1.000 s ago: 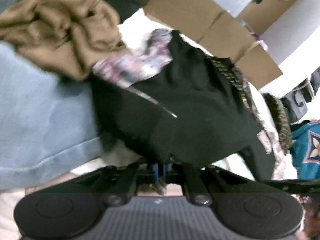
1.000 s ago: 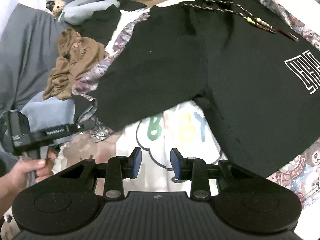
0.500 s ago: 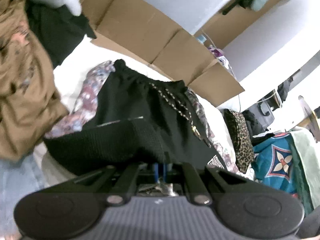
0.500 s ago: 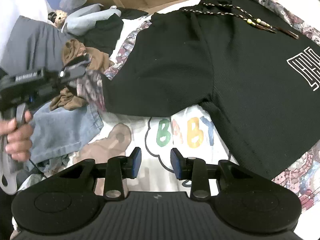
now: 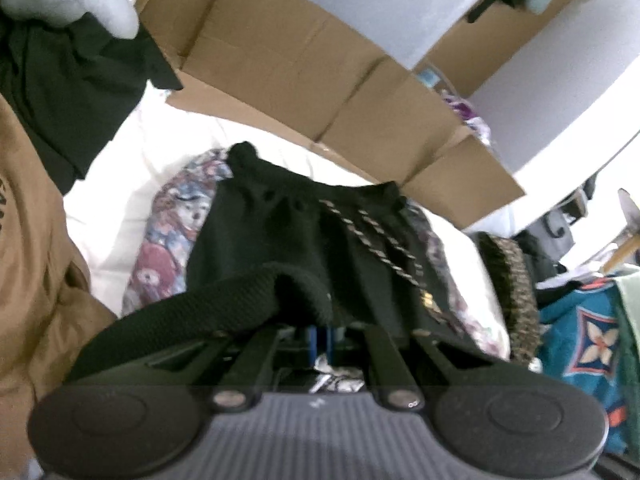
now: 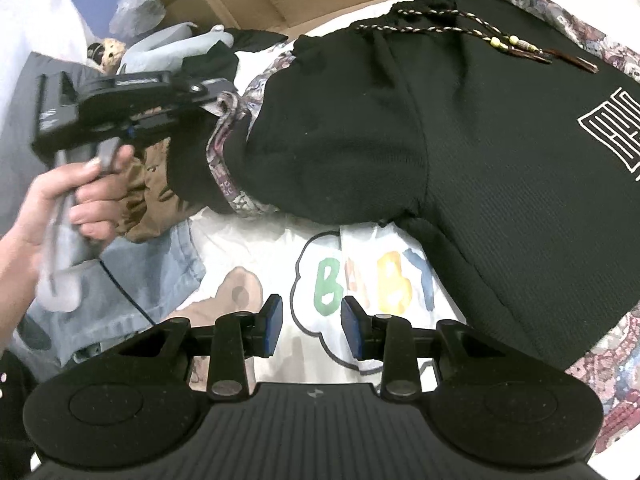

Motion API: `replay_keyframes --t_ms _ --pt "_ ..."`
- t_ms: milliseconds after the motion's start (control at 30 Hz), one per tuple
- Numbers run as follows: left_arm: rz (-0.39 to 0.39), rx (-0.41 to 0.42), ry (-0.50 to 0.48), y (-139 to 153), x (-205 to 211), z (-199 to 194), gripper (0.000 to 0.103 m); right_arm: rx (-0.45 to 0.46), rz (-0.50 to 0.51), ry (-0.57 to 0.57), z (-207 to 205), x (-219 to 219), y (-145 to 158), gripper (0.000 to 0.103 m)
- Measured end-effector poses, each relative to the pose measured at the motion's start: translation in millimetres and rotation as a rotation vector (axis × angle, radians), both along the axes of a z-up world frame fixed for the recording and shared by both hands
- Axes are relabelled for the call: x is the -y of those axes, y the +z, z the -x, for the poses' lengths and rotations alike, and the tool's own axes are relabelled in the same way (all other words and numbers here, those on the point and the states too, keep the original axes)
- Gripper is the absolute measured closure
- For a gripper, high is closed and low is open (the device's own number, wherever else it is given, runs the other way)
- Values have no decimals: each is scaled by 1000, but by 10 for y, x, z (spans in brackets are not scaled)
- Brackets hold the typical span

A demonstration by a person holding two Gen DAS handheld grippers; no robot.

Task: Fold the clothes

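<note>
Black shorts (image 6: 460, 128) with a beaded drawstring (image 6: 460, 30) and a white logo lie spread on the bed. My left gripper (image 5: 320, 336) is shut on the hem of one leg, and the black cloth (image 5: 224, 304) arches up over its fingers. In the right wrist view the left gripper (image 6: 218, 94) hangs at the left, held by a hand (image 6: 60, 200). That leg is lifted and curled, and a patterned underside shows along its edge. My right gripper (image 6: 312, 330) stands open and empty, low over the "BABY" print (image 6: 360, 280) on the sheet.
A brown garment (image 6: 156, 208) and light blue jeans (image 6: 132, 280) lie left of the shorts. Flattened cardboard (image 5: 320, 80) lines the far side of the bed. A leopard-print item (image 5: 508, 276) and a teal patterned cloth (image 5: 592, 340) sit at the right.
The left gripper has lifted the leg hem off the sheet and carried it up and inward over the shorts. The right gripper has stayed put, still open.
</note>
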State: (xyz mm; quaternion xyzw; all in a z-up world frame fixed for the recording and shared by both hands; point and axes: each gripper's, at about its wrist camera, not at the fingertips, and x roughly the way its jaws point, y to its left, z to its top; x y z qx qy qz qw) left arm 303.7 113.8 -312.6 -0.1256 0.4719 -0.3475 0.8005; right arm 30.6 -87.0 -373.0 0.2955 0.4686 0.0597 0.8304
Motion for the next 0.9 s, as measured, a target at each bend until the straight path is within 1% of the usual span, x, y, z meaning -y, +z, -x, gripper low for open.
replay_keyframes --t_ms 167,333,433,500,533,567,600,633,667,733,833,900 --pt "-48 -16 55 -292 -35 -234 98 2 -5 -6 -58 -30 -32 64" --pt "-71 -29 116 -570 -76 -437 98 1 -13 -21 -141 -51 -111 64" --pt "-96 -46 133 -677 -43 -524 97 -3 -16 -31 -228 -79 -175 64" --pt "-109 -52 128 -659 -16 -533 96 -1 -20 -37 -295 -99 -205 64" --pt "-111 -49 124 -619 -9 -515 92 0 -23 -41 -332 -110 -218 64" --pt "-110 -49 119 -586 -8 -497 80 1 -27 -45 -369 -120 -231 64" --pt "-108 -45 116 -538 -18 -458 70 3 -29 -49 -404 -133 -238 64" --pt "-106 -41 112 -487 -29 -418 54 5 -32 -52 -438 -145 -244 64" --pt "-108 -22 110 -426 -38 -361 50 6 -35 -58 -460 -149 -253 64" --pt "-102 13 96 -288 -85 -224 50 8 -40 -68 -502 -158 -269 64" --pt "-85 27 84 -127 -176 -15 50 10 -39 -75 -533 -163 -270 64" --pt "-104 45 56 -62 -198 122 49 10 -43 -80 -528 -154 -259 64"
